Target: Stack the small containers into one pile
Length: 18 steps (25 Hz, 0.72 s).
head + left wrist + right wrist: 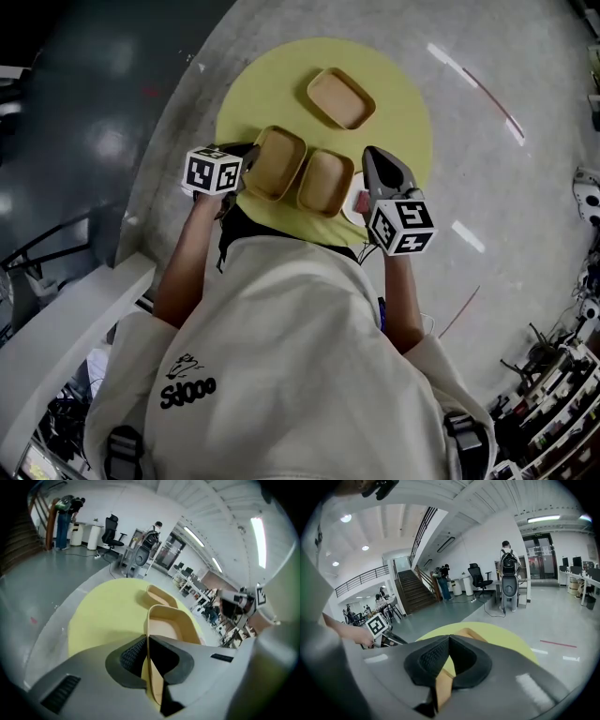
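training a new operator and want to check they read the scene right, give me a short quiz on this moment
1. True or false: the far container, the middle container and the left container already form one pile.
2. What is the left tool shut on? A) the mat's edge B) the left container's wall C) nothing
3. Fill in: the containers are on a round ____ mat.

Key: 1 false, they lie apart or side by side. 2 B. 3 yellow.
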Each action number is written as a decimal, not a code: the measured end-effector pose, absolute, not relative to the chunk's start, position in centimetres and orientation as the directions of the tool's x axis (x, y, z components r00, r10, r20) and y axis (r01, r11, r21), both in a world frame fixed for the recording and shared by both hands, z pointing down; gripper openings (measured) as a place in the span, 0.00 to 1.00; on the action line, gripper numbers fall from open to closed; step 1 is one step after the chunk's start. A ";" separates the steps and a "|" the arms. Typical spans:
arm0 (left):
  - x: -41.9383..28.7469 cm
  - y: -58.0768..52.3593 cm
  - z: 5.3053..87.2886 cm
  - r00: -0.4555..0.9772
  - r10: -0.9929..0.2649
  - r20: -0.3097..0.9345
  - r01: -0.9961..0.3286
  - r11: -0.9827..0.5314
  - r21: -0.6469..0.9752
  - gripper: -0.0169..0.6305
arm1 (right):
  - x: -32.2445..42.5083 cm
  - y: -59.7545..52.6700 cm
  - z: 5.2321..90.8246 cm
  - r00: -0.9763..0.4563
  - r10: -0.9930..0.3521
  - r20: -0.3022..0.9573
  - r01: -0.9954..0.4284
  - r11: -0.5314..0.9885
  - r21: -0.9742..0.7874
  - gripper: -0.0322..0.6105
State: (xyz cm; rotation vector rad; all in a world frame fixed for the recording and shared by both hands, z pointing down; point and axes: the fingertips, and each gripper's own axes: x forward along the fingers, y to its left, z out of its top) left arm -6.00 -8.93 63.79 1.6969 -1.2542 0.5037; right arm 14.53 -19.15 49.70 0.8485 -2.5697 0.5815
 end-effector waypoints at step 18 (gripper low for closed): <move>4.9 -10.2 62.5 0.509 -0.551 0.661 -0.766 0.062 0.640 0.06 | 18.6 -18.8 51.2 -0.709 -0.516 0.481 -0.682 0.675 -0.281 0.06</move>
